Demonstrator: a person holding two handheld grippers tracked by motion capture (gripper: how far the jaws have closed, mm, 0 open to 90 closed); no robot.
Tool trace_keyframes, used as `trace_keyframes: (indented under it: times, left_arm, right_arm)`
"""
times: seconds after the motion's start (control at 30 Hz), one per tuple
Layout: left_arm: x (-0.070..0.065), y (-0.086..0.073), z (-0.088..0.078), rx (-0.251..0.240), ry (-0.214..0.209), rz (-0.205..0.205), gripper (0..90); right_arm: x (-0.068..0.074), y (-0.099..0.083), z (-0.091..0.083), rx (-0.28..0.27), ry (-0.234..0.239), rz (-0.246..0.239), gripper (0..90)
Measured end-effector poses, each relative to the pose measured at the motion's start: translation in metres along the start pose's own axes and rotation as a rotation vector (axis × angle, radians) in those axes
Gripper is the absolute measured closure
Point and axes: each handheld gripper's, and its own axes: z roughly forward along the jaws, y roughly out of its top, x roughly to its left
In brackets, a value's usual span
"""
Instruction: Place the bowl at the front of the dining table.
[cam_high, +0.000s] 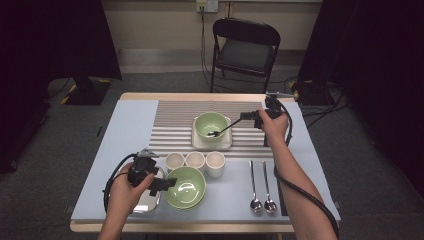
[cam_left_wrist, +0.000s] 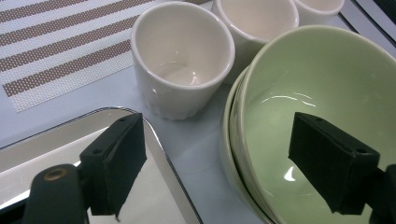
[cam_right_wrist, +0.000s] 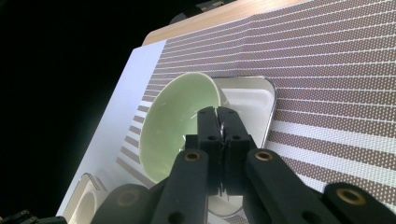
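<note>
On the counter (cam_high: 125, 130), far side: a green bowl (cam_high: 210, 124) stands on a small white tray (cam_high: 226, 143), which lies on the striped mat (cam_high: 175, 125).
Right tool (cam_high: 239, 118): clenched on the thin handle of a spoon (cam_high: 220, 131); the spoon head rests inside the far green bowl. From the right gripper view, the right tool (cam_right_wrist: 221, 122) has its jaws pressed together, with a sliver of metal between them.
Left tool (cam_high: 167, 184): released; from the left gripper view its jaws stand wide, one over the metal tray (cam_left_wrist: 154, 154), the other over the near green bowl (cam_left_wrist: 327, 93), and they touch nothing that I can see.
Near things: three white cups (cam_high: 195, 161) stand in a row beside the near green bowl (cam_high: 185, 187); two spare spoons (cam_high: 262, 200) lie side by side at the right.
Handling of the spoon: I judge it light and stiff, but smooth, so it may turn or slip between the pads. The best hold is the flat part of the handle, not too near the end.
Handling of the bowl: it looks glazed and fragile; the spoon should go down softly. The bowl can slide on its tray if pushed.
Writing: no brand, label or readable text on any thing.
</note>
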Motion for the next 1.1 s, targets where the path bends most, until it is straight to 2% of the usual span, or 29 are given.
trace_keyframes:
  times: [1.1]
  left_arm:
    - [0.001, -0.001, 0.0019, 0.008, 0.008, 0.0, 18.4]
  right_arm:
    - [0.0022, -0.0047, 0.0074, 0.005, -0.006, -0.001, 89.5]
